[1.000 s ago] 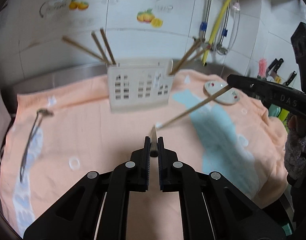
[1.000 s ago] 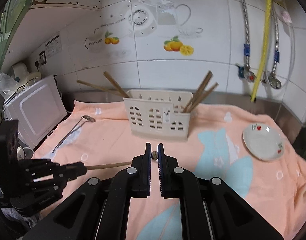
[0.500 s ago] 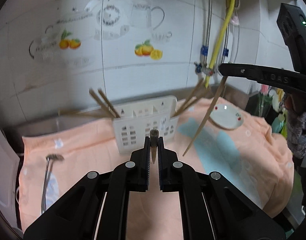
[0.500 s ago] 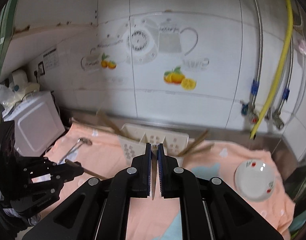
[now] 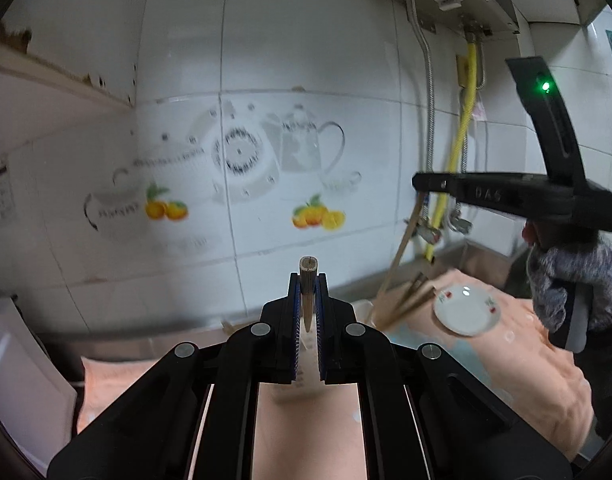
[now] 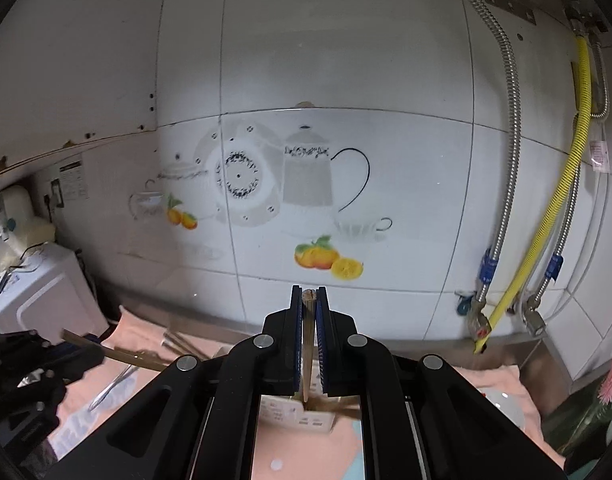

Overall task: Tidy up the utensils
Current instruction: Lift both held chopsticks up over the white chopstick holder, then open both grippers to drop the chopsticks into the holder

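Note:
My left gripper [image 5: 308,280] is shut on a wooden chopstick [image 5: 307,296] that hangs point-down between the pads. My right gripper [image 6: 308,294] is shut on another chopstick [image 6: 306,344]; its tip reaches the top of the white utensil holder [image 6: 294,412], seen below between the fingers. In the left wrist view the right gripper [image 5: 422,182] holds its chopstick [image 5: 402,248] nearly upright over the holder's right end, where other chopsticks [image 5: 406,300] lean. The left gripper [image 6: 72,346] shows at the left of the right wrist view. The holder is mostly hidden in the left wrist view.
A peach towel [image 5: 538,364] covers the counter. A small white saucer [image 5: 466,310] lies at the right. A metal ladle [image 6: 112,386] lies on the towel at the left. A white appliance [image 6: 38,292] stands far left. Yellow and steel hoses [image 6: 546,216] hang on the tiled wall.
Both grippers have risen and tilted upward, so the views now show mostly wall. Both chopsticks turned from slanting to nearly upright, and the right one moved over the holder.

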A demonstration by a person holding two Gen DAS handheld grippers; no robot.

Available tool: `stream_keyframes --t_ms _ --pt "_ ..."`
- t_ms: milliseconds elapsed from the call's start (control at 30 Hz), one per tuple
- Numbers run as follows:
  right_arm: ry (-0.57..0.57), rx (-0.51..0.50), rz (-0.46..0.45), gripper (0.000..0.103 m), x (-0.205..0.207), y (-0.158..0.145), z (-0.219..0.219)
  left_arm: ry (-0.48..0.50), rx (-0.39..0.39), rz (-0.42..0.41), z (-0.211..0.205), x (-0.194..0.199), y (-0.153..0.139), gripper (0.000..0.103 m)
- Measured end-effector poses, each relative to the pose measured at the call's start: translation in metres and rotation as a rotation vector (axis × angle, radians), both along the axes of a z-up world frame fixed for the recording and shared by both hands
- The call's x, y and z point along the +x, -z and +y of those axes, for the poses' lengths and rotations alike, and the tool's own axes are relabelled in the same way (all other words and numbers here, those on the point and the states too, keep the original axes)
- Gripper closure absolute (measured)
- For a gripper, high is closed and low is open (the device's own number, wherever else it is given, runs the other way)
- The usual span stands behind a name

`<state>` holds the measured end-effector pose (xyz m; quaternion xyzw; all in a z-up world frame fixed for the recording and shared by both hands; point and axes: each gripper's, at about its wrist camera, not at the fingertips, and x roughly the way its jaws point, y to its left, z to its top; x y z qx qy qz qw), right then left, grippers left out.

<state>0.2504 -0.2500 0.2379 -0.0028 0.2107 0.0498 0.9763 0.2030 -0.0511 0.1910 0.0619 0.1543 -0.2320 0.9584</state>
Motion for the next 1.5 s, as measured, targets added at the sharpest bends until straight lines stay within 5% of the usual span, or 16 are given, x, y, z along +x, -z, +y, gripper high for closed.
stream_keyframes --t_ms 733,1500 --pt "0.03 0.005 0.165 0.096 0.052 0.073 -0.001 -0.062 0.035 0.147 -0.008 0.062 0.046 0.097" --pt "0.042 0.005 0.141 0.089 0.038 0.068 -0.005 -0.07 0.044 0.163 -0.006 0.059 0.048 0.096"
